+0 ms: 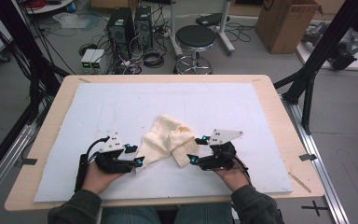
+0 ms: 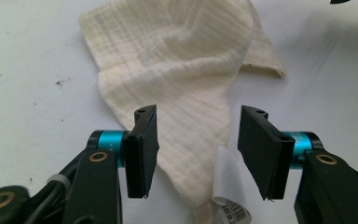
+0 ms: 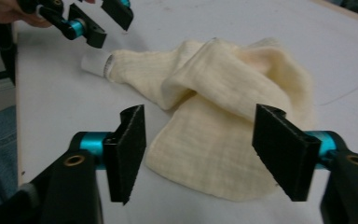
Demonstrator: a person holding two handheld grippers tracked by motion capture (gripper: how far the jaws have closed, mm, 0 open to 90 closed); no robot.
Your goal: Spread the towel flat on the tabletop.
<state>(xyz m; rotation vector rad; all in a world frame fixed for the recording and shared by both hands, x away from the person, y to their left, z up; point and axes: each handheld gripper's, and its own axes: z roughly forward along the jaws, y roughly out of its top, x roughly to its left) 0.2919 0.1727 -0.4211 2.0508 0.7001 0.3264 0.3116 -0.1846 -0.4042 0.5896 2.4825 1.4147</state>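
Observation:
A crumpled cream cloth [image 1: 170, 137] lies in the middle of the white mat [image 1: 121, 102]. Its pointed corner with a white label [image 2: 230, 207] reaches toward my left gripper [image 1: 135, 155]. In the left gripper view, the jaws of that gripper [image 2: 198, 149] stand apart on either side of this corner of the cloth [image 2: 177, 70], and the pads do not press on it. My right gripper [image 1: 197, 149] hovers at the cloth's near right flap. Its jaws [image 3: 205, 154] are wide apart over the flat edge of the cloth [image 3: 223, 93]. The left gripper [image 3: 98, 21] and the label [image 3: 93, 61] show at the top left of the right gripper view.
The mat covers most of a wooden table [image 1: 51, 121]. Bare mat lies to the left, right and far side of the cloth. Beyond the table stand a black stool [image 1: 195, 39], computer towers [image 1: 129, 28] with cables, and a cardboard box [image 1: 286, 23].

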